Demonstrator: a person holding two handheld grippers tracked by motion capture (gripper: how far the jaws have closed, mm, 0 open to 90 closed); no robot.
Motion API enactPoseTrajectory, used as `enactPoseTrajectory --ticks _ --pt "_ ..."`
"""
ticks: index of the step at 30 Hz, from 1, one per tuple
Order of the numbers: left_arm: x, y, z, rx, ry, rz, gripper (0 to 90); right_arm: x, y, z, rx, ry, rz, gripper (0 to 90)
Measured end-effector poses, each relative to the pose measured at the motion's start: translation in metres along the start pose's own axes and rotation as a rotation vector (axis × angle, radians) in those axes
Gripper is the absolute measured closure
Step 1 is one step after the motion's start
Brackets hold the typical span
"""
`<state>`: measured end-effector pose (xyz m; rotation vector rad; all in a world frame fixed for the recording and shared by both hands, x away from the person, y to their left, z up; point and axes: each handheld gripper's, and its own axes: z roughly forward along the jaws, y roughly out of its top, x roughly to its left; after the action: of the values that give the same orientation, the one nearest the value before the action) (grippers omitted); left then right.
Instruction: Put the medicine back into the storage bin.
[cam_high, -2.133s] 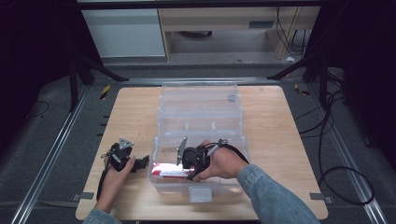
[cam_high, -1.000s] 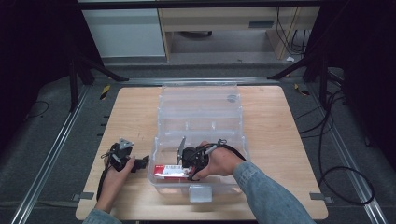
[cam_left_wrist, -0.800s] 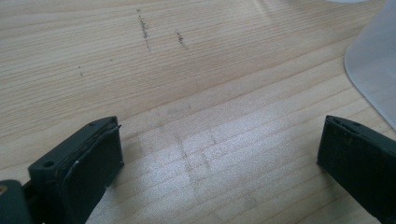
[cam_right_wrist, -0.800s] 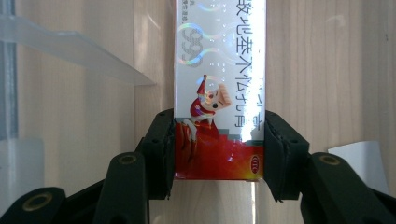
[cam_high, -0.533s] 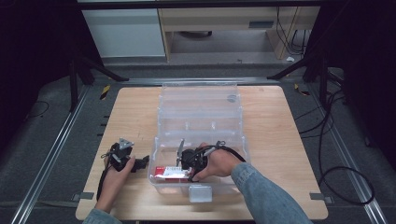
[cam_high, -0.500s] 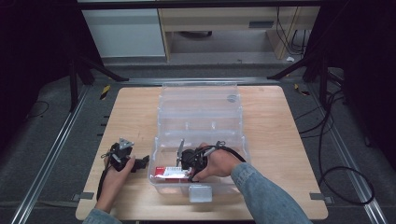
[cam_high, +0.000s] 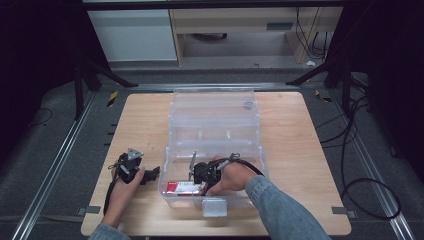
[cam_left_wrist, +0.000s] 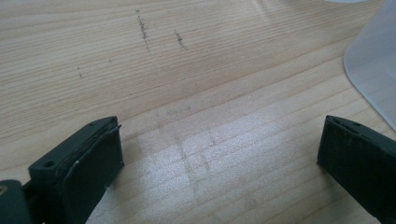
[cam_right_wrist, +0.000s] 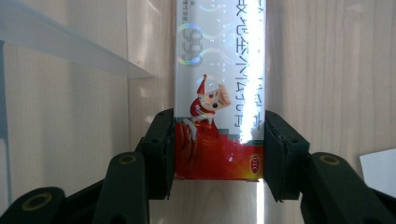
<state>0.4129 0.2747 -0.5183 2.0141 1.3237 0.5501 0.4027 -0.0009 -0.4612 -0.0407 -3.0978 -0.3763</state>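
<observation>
Clear plastic storage box sits mid-table, lid hinged back; using it as the landmark. Right gripper is inside the box's near compartment, jaws clamped on both long sides of a red-and-silver carton at its red end. In the right gripper view the carton runs away from the jaws and is cut off by the top edge, so its far end isn't visible; glare washes out part of the print, only a cartoon figure and some characters are readable. From the high view the carton lies flat on the box floor near the front-left corner, seen through the clear wall and partly covered by the right hand, so its full length is hard to judge. White latch at the box's front edge. A pale sloped panel of the box crosses the upper left of the right gripper view. Left gripper rests on the wooden table just left of the box, outside it, held by the left hand. Its jaws stand wide apart with nothing between them, bare wood only in the left gripper view; a translucent corner of the box shows at the right edge there, cut off. Whether the left jaw tips touch the box wall can't be told.
</observation>
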Motion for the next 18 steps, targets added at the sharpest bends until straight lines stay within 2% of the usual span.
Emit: enactPoseTrajectory --ticks 11,14,18 --pt "0.0 0.0 0.0 0.0 0.0 0.0 0.0 -0.0003 -0.0008 0.0032 0.003 -0.009 0.009 50.4" --pt "0.0 0.0 0.0 0.0 0.0 0.0 0.0 -0.0001 -0.0014 0.0023 0.004 -0.011 0.026 46.9" --pt "0.0 0.0 0.0 0.0 0.0 0.0 0.0 0.0021 -0.0041 -0.003 -0.025 -0.017 0.04 48.3"
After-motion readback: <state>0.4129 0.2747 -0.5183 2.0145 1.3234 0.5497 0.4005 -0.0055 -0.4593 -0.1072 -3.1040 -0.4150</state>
